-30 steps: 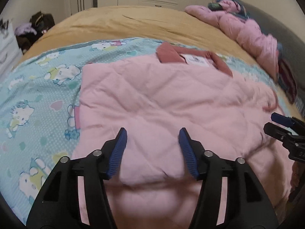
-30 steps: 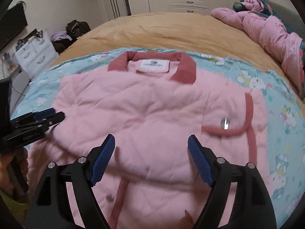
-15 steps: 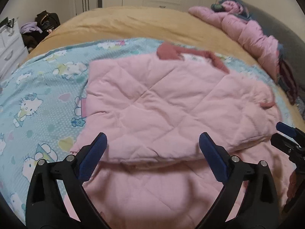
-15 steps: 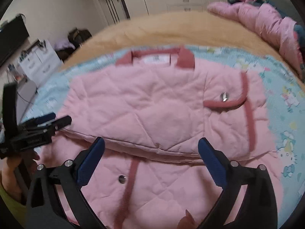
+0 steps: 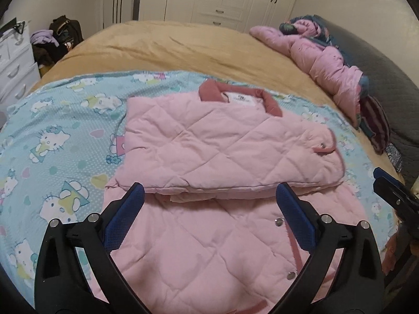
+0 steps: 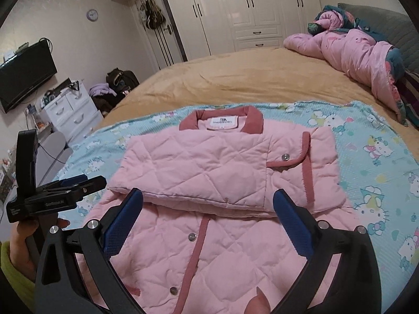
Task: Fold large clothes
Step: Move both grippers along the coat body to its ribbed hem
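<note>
Pink quilted jacket (image 5: pixel 230 151) lies on the Hello Kitty sheet (image 5: pixel 52 141) near the bed's near edge, collar (image 6: pixel 252 121) toward the far side, upper part doubled over the lower; snap-button placket (image 6: pixel 195 246) exposed below the fold. Left gripper (image 5: pixel 209 204): fingers (image 5: pixel 125 217) spread wide, nothing between them, hovering above the fold edge. Right gripper (image 6: pixel 208 206): fingers (image 6: pixel 293 225) at full spread, also empty. Risk: puffy quilting may spring the folded layer open now that nothing pins it. The next grasp could catch only the top layer and drag the fold askew. The slippery sheet may bunch underneath.
</note>
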